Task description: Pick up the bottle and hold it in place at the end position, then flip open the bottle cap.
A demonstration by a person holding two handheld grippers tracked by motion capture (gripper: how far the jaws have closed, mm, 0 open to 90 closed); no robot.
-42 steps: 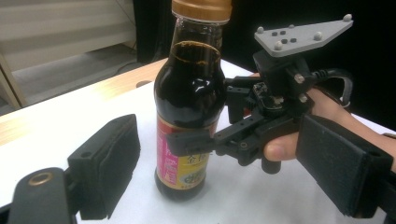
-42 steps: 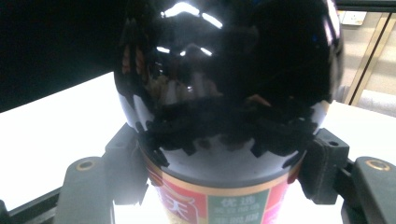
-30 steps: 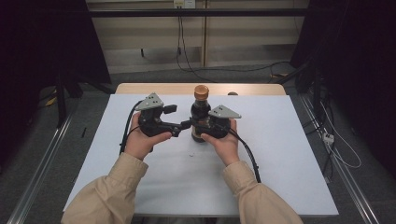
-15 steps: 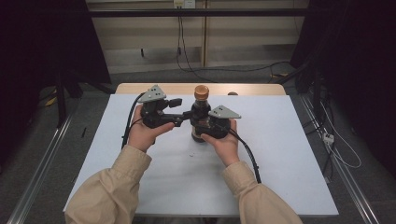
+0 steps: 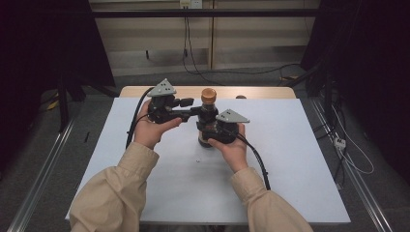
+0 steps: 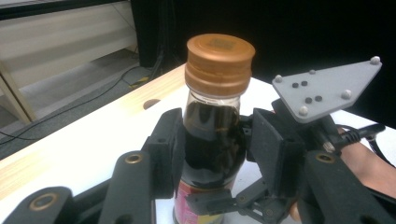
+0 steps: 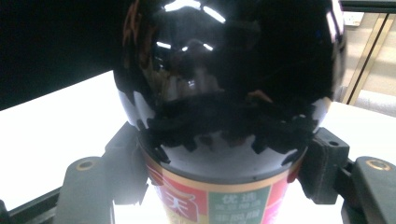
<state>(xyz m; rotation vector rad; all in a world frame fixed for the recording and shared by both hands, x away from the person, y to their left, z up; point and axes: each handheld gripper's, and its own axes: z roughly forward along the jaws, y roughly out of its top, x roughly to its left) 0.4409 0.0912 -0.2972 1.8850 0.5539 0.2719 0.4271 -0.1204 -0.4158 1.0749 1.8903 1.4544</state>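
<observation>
A dark sauce bottle with a copper cap stands upright on the white table. My right gripper is shut on its lower body; in the right gripper view both pads clamp the bottle above its coloured label. My left gripper comes in from the left at shoulder height. Its jaws have just been closing, and in the left gripper view they flank the bottle below the cap. A thin gap shows at the right pad. The right gripper's grey plate shows behind.
A bare wooden strip runs along the table's far edge. Black cables trail from both grippers across the table toward the person. More cables lie on the floor at the right. A metal rail runs along the left.
My left gripper has moved right and slightly up to the bottle, and its jaws have narrowed around the bottle's shoulder. The right gripper and bottle have stayed put.
</observation>
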